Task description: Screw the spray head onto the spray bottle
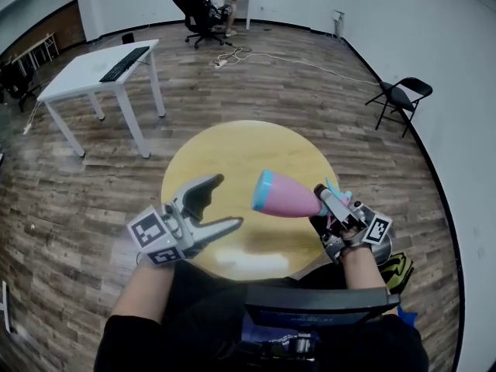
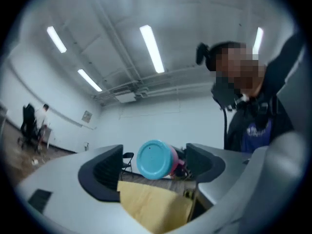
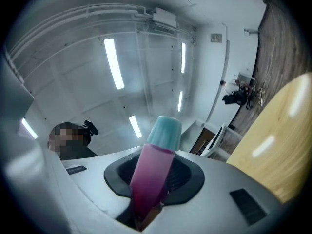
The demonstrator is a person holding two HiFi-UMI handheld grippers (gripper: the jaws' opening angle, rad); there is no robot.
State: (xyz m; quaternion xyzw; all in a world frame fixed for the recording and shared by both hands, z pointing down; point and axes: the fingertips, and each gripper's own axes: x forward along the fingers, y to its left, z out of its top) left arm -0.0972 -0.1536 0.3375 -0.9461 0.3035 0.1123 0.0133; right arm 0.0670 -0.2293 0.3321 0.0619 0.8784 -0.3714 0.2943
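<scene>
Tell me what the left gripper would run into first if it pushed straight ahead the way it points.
Probably the spray bottle: its blue base shows between the left gripper's open jaws, some way ahead; how far is unclear.

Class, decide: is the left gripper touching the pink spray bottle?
Apart. The head view shows bare yellow table between the open left gripper and the blue base of the pink spray bottle, held by the right gripper.

pink plastic spray bottle with blue base (image 1: 287, 196): one
grey two-jaw grippers: two, the left gripper (image 1: 228, 200) and the right gripper (image 1: 322, 200)
round yellow wooden table (image 1: 232, 153): one
white rectangular table (image 1: 85, 72): one
black folding chair (image 1: 399, 99): one
black keyboard (image 1: 124, 63): one
</scene>
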